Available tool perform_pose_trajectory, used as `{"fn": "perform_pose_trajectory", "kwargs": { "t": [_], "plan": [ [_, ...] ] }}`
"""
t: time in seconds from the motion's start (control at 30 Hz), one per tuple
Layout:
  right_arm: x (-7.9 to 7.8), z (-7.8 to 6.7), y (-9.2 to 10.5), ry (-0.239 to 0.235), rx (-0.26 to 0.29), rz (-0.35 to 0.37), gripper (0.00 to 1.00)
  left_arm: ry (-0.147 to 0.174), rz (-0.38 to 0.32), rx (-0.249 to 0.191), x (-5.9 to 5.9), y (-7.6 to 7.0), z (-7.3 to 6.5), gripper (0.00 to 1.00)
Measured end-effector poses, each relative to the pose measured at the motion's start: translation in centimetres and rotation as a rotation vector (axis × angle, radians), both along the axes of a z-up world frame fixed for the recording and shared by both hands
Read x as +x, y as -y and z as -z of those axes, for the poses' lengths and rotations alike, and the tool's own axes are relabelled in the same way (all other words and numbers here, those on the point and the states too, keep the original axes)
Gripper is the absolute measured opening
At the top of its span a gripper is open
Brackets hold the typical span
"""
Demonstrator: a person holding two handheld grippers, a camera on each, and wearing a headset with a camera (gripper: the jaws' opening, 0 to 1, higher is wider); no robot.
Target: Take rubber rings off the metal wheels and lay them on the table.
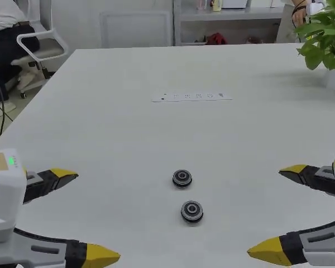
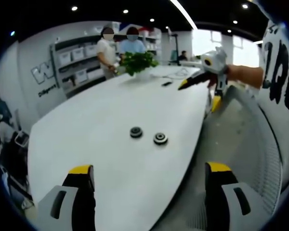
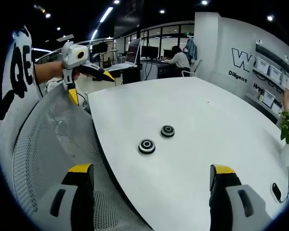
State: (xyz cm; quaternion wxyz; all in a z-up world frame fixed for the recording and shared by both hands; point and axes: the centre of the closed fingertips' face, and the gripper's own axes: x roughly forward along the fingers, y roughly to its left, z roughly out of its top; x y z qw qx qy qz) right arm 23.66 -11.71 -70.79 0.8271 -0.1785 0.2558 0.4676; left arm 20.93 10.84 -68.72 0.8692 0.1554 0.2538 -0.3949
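Nothing looks done yet: the upper metal wheel (image 1: 182, 178) and lower metal wheel (image 1: 192, 211), low centre of the head view, seemingly wear their rubber rings (image 1: 175, 178), while the left gripper (image 1: 82, 218) and right gripper (image 1: 271, 211) gape wide, empty.

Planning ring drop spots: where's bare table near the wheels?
Bare tabletop between the far wheel and the white strip; also either side of both, toward the left claw and right claw. Tight between far wheel and near wheel.

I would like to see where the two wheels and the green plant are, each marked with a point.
Farther wheel (image 1: 182, 178): head view, on its hub.
Nearer wheel (image 1: 191, 211): head view, on its hub.
Green plant (image 1: 321, 38): head view, on its leaves.
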Motion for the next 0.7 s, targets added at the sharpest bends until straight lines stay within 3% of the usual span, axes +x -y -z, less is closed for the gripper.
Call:
{"fn": "perform_pose_trajectory", "kwargs": {
  "t": [0.7],
  "plan": [
    [0.38, -0.45, 0.04, 0.017, 0.005, 0.001, 0.95, 0.015, -0.003, -0.006, 0.28, 0.01, -0.44, 0.95]
  ]
}}
